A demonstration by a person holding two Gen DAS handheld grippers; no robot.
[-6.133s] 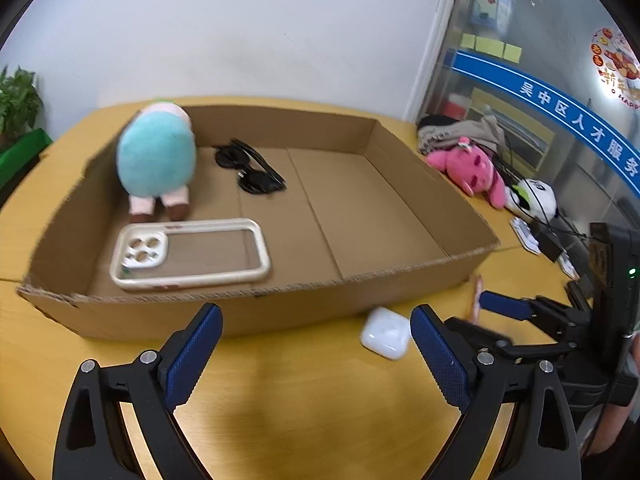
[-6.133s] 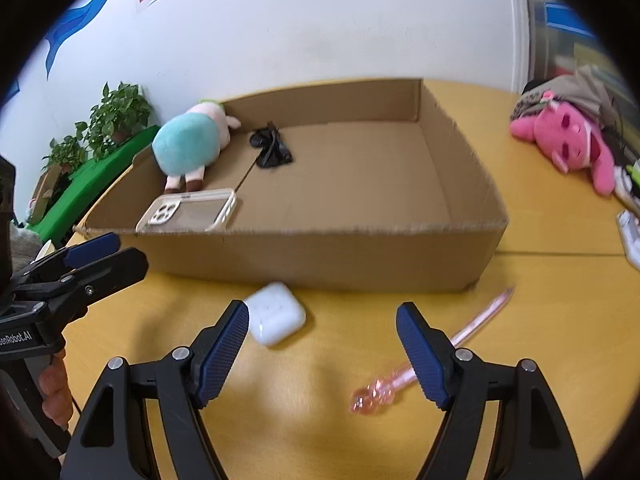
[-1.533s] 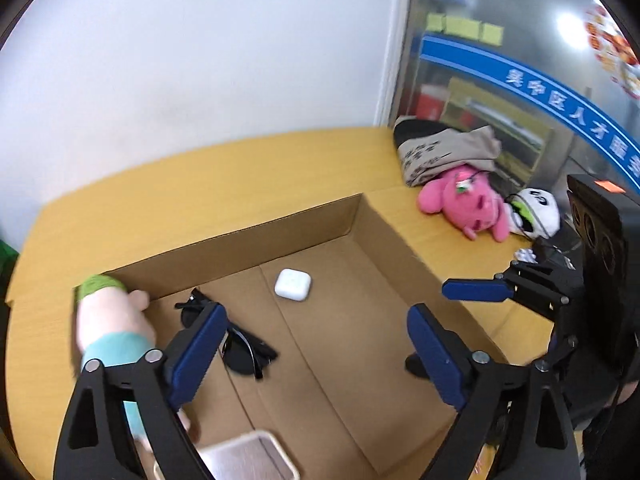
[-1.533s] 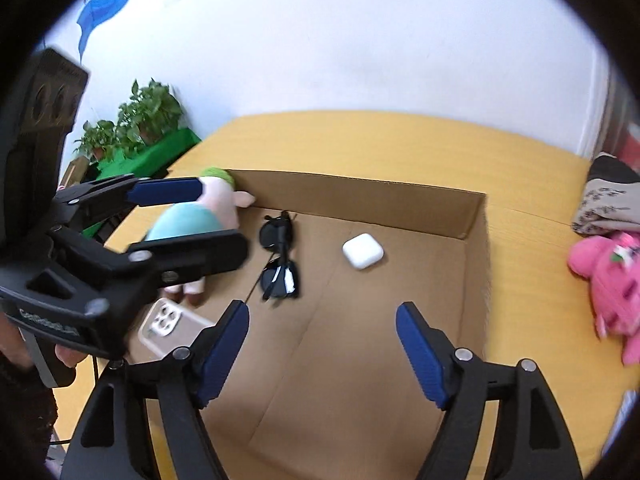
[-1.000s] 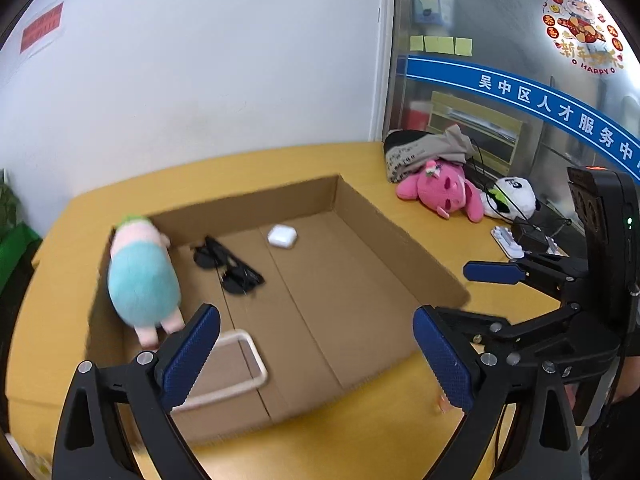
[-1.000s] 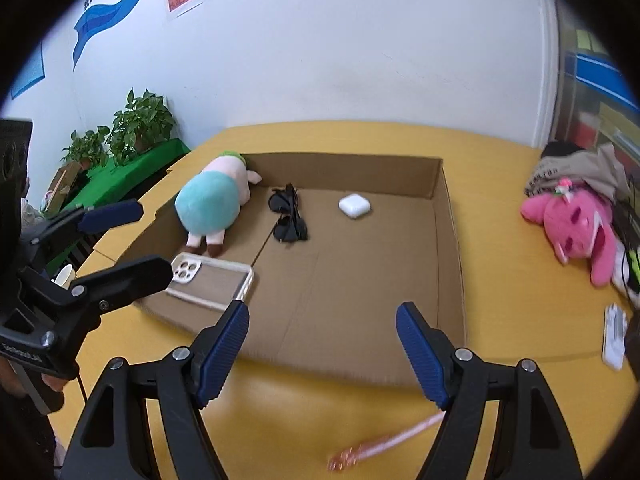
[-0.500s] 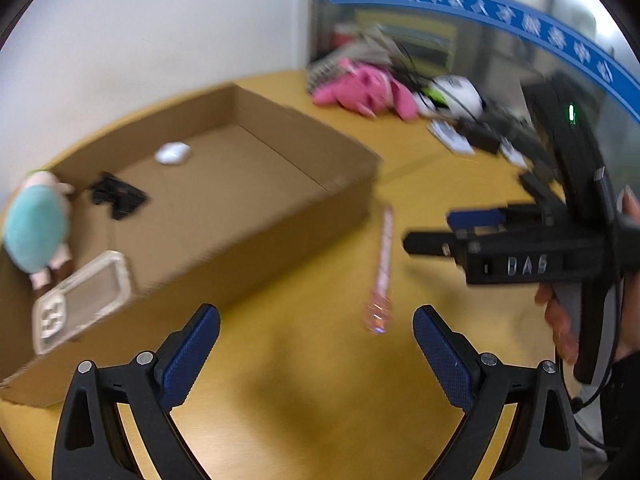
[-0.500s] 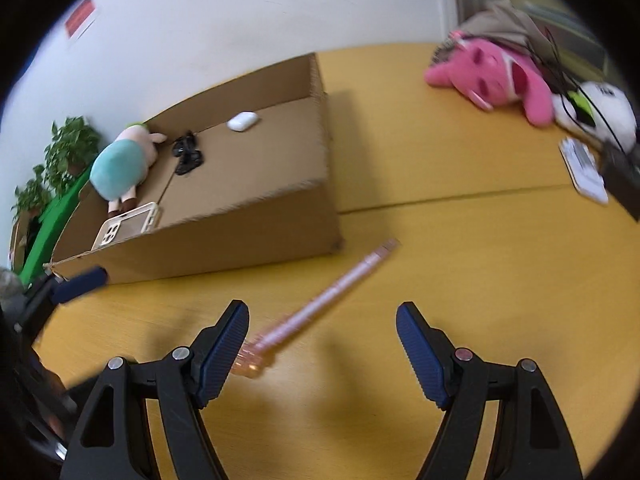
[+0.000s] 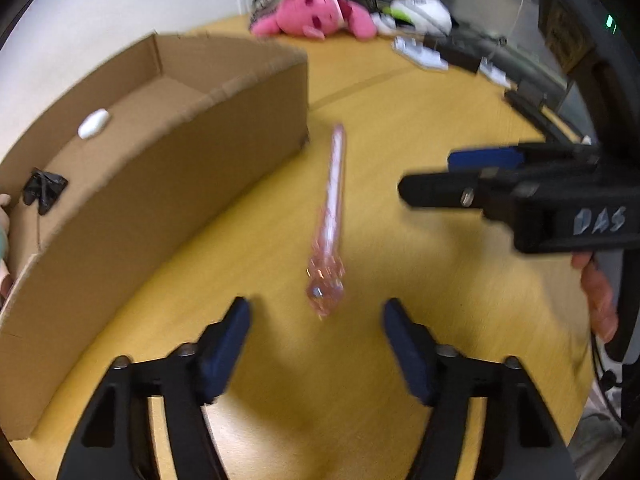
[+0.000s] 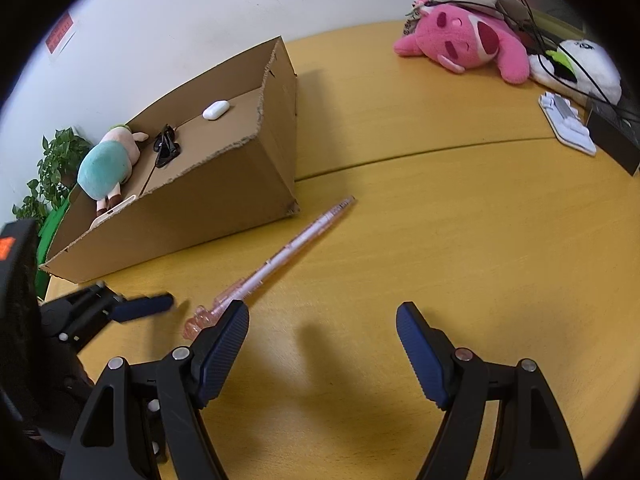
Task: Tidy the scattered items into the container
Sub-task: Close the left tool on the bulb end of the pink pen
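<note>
Lying on the yellow wooden counter [image 9: 400, 112] just outside the open brown cardboard box [image 9: 168, 176], the translucent pink pen [image 9: 331, 216] sits ahead of the left gripper [image 9: 316, 334], whose empty jaws have just been narrowing, apparently for pickup, while the right gripper [image 10: 322, 340] hovers with jaws wide, idle.

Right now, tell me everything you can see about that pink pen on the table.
The pink pen is long, slim and translucent, likely plastic, with a chunky clear ornament at its near end. It lies flat on the yellow table, outside the cardboard box, its far tip by the box's corner. The left tool is open near the ornament end; nothing grips it.
</note>
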